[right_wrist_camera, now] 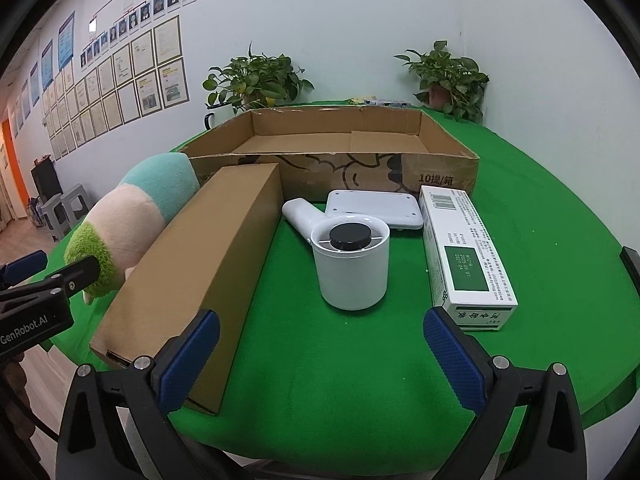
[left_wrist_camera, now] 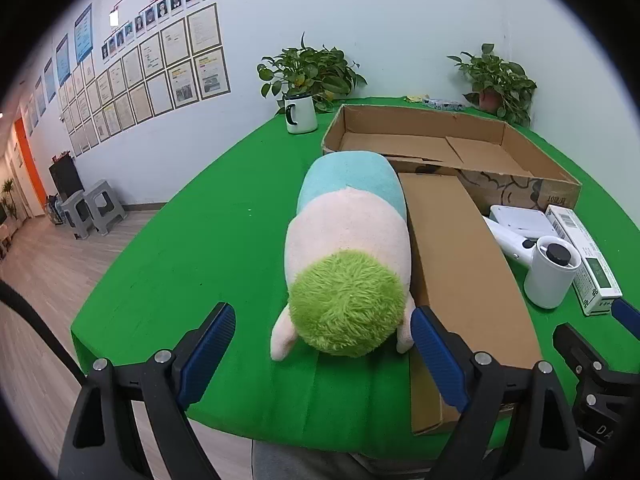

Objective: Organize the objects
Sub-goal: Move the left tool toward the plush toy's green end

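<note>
Left claw wide open, empty, its pads flanking the green head of the plush without pressing. Right claw also wide open, empty, aimed at the white dryer.

Step, by my reading: the start, first grasp being lined up; nothing is in the tray yet. Next move likely calls for closing on the plush head, lifting, and carrying it far over the tray's near wall.

Plush lies near-left on the table, touching the long box on its right. Scale and carton sit right of the dryer. The long box crowds the left claw's right pad. Mug and plants stand far, clear.
</note>
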The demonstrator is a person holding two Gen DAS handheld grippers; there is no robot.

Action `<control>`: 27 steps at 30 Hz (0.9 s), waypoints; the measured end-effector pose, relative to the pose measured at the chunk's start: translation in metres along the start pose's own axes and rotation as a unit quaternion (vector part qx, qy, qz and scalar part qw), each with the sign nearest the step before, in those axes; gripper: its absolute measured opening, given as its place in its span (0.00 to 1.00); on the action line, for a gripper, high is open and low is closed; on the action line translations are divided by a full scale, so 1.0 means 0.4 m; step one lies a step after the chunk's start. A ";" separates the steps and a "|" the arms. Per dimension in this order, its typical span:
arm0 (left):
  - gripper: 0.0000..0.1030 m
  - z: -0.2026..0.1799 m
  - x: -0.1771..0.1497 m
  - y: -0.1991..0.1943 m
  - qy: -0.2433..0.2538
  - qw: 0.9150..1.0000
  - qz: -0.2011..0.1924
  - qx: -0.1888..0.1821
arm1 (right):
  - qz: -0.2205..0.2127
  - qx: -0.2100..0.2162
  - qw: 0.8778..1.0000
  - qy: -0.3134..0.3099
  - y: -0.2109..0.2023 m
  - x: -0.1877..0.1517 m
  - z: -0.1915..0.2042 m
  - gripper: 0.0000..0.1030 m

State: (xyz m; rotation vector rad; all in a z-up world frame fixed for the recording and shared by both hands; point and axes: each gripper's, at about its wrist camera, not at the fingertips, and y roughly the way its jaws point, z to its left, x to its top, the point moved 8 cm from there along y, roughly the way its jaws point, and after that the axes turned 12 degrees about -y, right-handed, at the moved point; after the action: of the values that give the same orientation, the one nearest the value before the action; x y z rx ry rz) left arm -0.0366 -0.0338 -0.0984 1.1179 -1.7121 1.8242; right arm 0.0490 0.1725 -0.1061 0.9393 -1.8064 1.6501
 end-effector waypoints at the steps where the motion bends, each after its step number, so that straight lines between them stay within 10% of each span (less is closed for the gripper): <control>1: 0.87 -0.002 -0.001 0.002 0.003 1.000 0.000 0.001 | -0.001 0.001 1.000 0.000 0.001 0.000 0.000 1.00; 27: 0.87 0.022 0.006 0.031 -0.016 0.999 0.022 -0.027 | 0.001 0.045 0.999 0.005 0.036 0.004 0.019 1.00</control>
State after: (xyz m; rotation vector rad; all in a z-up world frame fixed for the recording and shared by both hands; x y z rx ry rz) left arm -0.0447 -0.0450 -0.1051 1.1030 -1.8065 1.7833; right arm 0.0373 0.1650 -0.1149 0.9671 -1.7404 1.7454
